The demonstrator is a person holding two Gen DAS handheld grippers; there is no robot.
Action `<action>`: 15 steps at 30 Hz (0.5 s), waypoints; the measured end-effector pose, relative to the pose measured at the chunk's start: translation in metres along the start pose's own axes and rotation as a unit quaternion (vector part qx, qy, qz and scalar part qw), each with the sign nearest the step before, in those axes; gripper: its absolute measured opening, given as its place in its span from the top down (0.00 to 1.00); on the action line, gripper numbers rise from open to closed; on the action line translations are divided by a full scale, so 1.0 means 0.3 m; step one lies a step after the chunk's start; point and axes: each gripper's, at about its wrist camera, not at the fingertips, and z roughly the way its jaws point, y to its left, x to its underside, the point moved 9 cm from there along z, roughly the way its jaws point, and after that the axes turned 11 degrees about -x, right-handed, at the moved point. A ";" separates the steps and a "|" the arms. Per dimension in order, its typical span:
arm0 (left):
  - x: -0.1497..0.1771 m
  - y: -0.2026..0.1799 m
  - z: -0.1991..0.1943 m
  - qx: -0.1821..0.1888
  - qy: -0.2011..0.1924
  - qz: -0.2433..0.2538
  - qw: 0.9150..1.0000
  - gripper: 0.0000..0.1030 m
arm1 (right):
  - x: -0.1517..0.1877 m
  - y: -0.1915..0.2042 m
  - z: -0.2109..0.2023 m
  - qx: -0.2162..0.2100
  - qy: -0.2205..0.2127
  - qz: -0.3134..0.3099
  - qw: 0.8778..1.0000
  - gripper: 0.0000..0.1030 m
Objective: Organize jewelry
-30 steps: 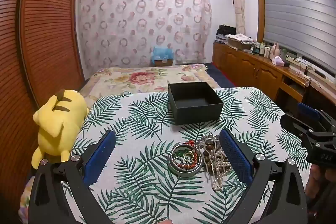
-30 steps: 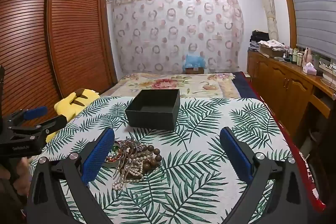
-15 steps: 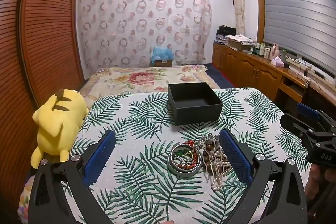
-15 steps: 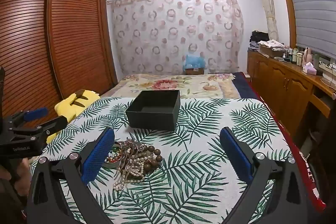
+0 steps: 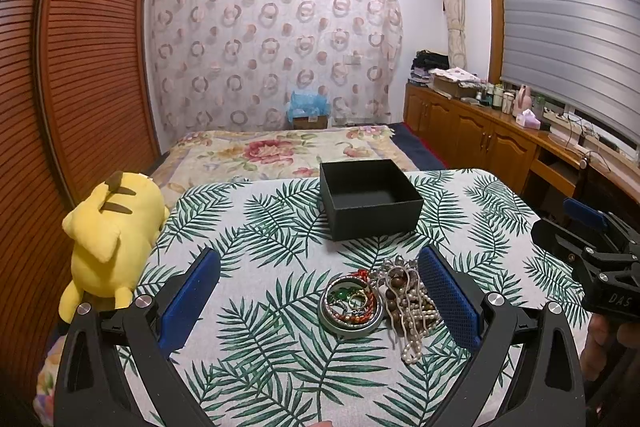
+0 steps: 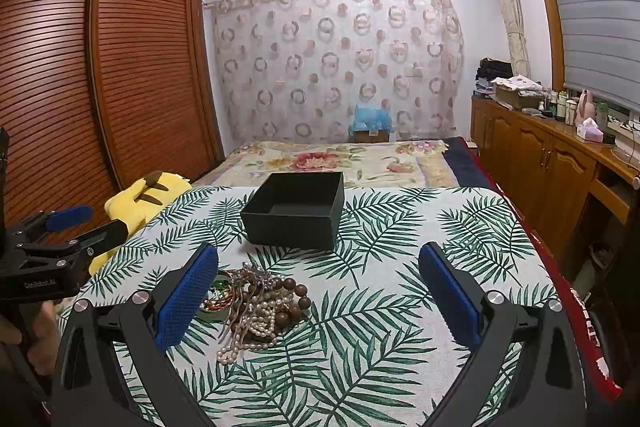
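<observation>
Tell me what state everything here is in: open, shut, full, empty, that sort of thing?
Black box: open, no lid, empty.
Jewelry pile: tangled heap on the tablecloth, outside the box.
Round tin: open, holding bangles and beads.
Left hand-held gripper: open, holding nothing.
Right hand-held gripper: open, holding nothing.
Plush toy: lying face down at the table's edge.
Window blind: down.

Round tin (image 6: pixel 216 301) half behind the right tool's blue pad (image 6: pixel 186 301)
</observation>
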 end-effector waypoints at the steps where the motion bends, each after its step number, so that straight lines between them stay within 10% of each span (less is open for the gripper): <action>1: 0.000 0.000 0.000 0.000 0.000 0.000 1.000 0.07 | 0.000 0.000 0.000 0.000 0.000 0.000 1.000 0.02; 15: -0.011 -0.008 -0.004 0.001 -0.002 -0.001 1.000 0.07 | -0.001 0.002 0.001 -0.001 -0.001 0.000 1.000 0.02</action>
